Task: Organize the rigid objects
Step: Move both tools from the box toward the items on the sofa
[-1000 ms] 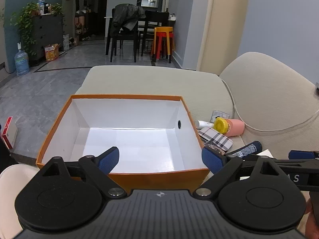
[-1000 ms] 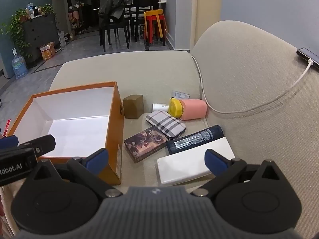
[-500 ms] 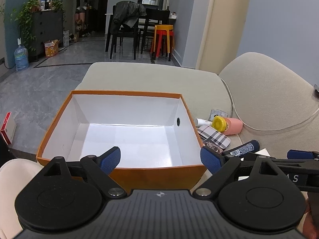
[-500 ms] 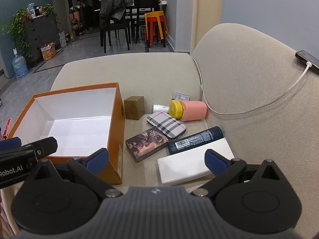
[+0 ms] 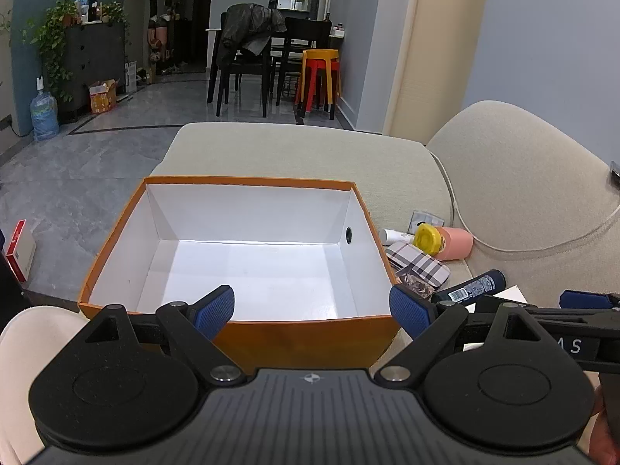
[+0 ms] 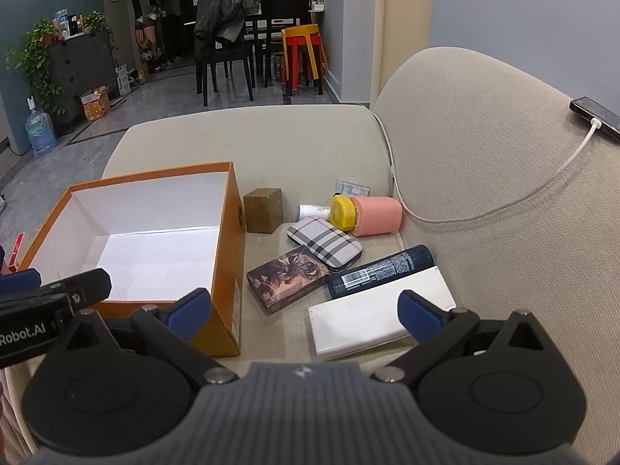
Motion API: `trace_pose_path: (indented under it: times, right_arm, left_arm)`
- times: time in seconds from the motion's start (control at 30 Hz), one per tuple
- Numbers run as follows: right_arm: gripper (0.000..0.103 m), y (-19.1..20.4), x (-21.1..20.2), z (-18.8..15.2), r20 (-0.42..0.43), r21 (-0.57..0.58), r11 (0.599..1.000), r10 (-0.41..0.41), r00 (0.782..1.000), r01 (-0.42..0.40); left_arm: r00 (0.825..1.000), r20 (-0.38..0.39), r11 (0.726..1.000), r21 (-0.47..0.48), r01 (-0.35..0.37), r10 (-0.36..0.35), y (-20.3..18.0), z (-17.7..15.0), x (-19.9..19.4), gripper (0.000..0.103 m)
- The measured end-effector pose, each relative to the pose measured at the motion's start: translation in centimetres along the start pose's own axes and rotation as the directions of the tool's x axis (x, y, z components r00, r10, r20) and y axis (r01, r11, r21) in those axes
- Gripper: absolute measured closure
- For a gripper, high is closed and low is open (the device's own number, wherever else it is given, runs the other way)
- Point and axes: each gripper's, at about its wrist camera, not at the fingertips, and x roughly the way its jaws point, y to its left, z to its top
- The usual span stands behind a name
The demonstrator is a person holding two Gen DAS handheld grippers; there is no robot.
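An empty orange box [image 5: 310, 339] [image 6: 228, 255] with a white inside sits on the beige sofa. To its right lie a brown cube [image 6: 264, 209], a plaid case [image 6: 324, 243] [image 5: 420, 265], a pink bottle with a yellow cap [image 6: 374, 215] [image 5: 451, 238], a picture-printed box [image 6: 286, 278], a dark spray can [image 6: 381, 271] [image 5: 471, 286] and a flat white box [image 6: 378, 316]. My left gripper [image 5: 312, 310] hangs open over the box's near wall. My right gripper [image 6: 306, 308] stands open just short of the white box, holding nothing.
A white cable [image 6: 503, 209] runs over the sofa back to a phone [image 6: 595, 118]. A small white tube [image 6: 312, 209] and a grey packet [image 6: 350, 189] lie behind the bottle. A red and white carton [image 5: 19, 250] stands on the floor at the left. Chairs and stools stand far behind.
Both grippers have drawn back and risen slightly, so the box and the objects look a little farther off. Nothing was picked up or moved.
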Motion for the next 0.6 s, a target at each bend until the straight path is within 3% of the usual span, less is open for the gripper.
trace_pose_path:
  times: [0.37,0.6]
  right_arm:
    - [0.003,-0.3,-0.3,-0.6,0.002,0.019,1.000,-0.001,1.000,0.001]
    - [0.003,-2.1,0.9,-0.5,-0.019,0.065,0.998,-0.011,1.000,0.012]
  left_arm:
    - [0.999,-0.010,0.999,0.040,0.033,-0.033,-0.6,0.1,-0.2,0.002]
    - [0.989,-0.056,0.981,0.130,0.144,-0.137,-1.9,1.3,1.5,0.006]
